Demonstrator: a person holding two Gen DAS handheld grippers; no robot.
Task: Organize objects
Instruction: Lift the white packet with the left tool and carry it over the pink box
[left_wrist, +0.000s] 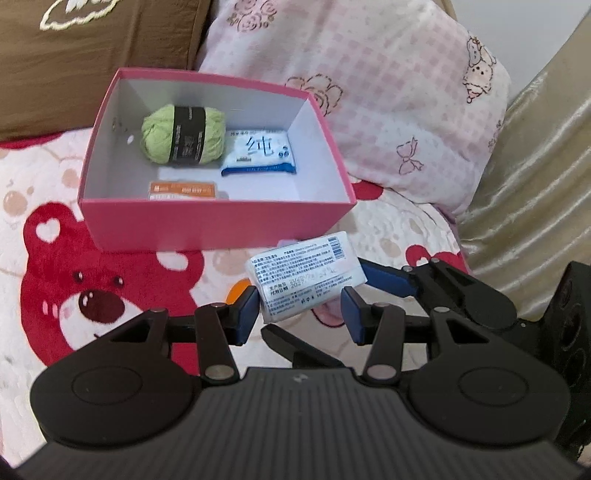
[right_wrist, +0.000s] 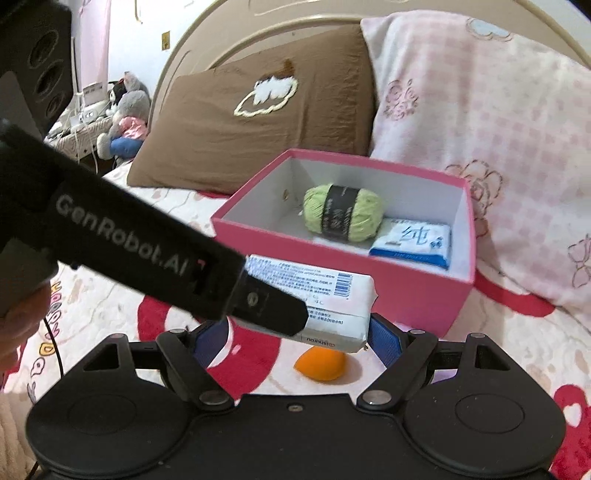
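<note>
A pink box (left_wrist: 207, 221) (right_wrist: 413, 291) stands open on the bed. It holds a green yarn ball (left_wrist: 183, 133) (right_wrist: 343, 213), a blue-and-white tissue pack (left_wrist: 258, 152) (right_wrist: 413, 240) and an orange-labelled packet (left_wrist: 183, 190). My right gripper (right_wrist: 295, 339) is shut on a white wipes pack (right_wrist: 332, 317) (left_wrist: 306, 275), held above the bedspread in front of the box. My left gripper (left_wrist: 299, 314) is open, its pads either side of the same pack. An orange sponge (right_wrist: 321, 363) (left_wrist: 236, 291) lies on the bedspread below the pack.
The bedspread (left_wrist: 92, 288) has red bear prints. A brown pillow (right_wrist: 251, 122) and a pink checked pillow (right_wrist: 480, 129) lean behind the box. Plush toys (right_wrist: 125, 118) sit beyond the bed at far left. The beige headboard (left_wrist: 535, 166) rises at right.
</note>
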